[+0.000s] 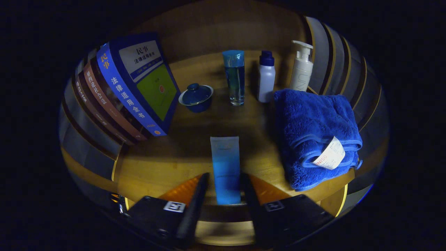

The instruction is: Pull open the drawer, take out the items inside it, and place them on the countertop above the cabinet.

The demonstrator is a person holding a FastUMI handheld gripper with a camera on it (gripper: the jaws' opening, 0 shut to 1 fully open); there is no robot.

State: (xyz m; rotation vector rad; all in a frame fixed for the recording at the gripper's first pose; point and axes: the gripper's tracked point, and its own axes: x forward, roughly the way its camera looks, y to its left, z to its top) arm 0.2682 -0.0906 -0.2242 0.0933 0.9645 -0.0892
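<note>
Black gripper [224,184] fingers clamp both sides of a blue tube [225,167] lying on the wooden countertop [163,164], with a folded blue towel [313,136] just right and bottles beyond.

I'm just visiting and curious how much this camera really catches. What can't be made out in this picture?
- Gripper: both fingers flank the tube; whether they press on it can't be told, since its near end sits low between them.
- Pump bottle: its base is hidden behind the towel.
- Books: the back ones are mostly covered by the front one.
- Countertop: its near edge is cut off by the gripper body.
</note>
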